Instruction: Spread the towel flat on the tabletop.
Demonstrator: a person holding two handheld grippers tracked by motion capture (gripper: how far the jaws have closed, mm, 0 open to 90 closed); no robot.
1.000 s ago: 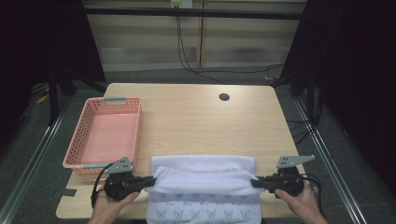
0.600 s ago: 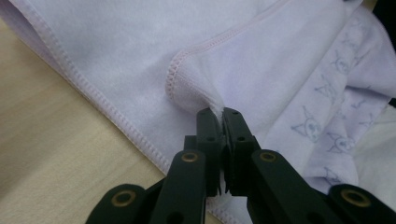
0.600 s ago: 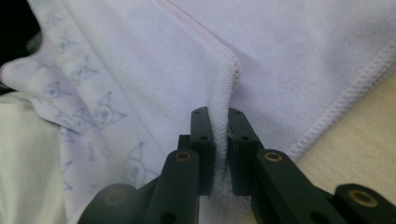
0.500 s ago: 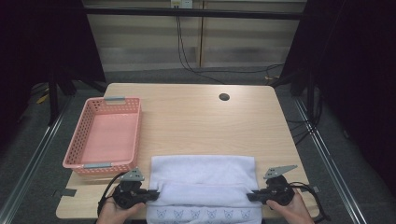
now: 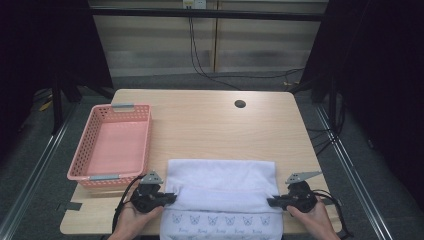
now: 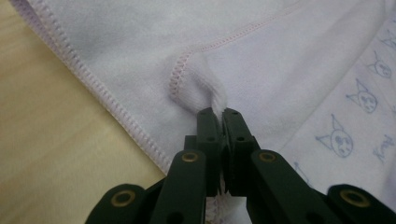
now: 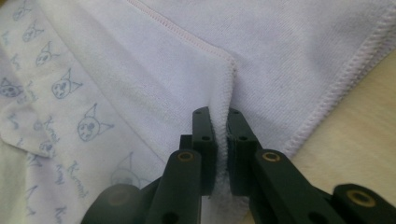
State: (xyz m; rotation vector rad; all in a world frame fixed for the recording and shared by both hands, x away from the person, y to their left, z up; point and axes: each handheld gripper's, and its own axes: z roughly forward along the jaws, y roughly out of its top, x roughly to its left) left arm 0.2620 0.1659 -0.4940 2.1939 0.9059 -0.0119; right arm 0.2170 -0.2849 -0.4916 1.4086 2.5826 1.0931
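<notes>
Towel [image 5: 222, 182] pinched at both ends
Left gripper [image 5: 167, 198] clamped tight on folded hem; right gripper [image 5: 272, 201] same, low over table [image 5: 210, 125].

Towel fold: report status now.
Left gripper and right gripper both shut on the towel, pinching its folded-over edge. Towel lies at table's near edge. Pink basket sits left, apart.

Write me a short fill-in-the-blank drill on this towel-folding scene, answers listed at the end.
1. Both grippers are shut on the white ____.
2. The basket to the left of the towel is coloured ____.
3. The left gripper and the right gripper each pinch a folded ____ of the cloth.
4. The printed strip along the towel's near edge shows small ____ faces.

Missing words: towel; pink; edge; cat
</notes>
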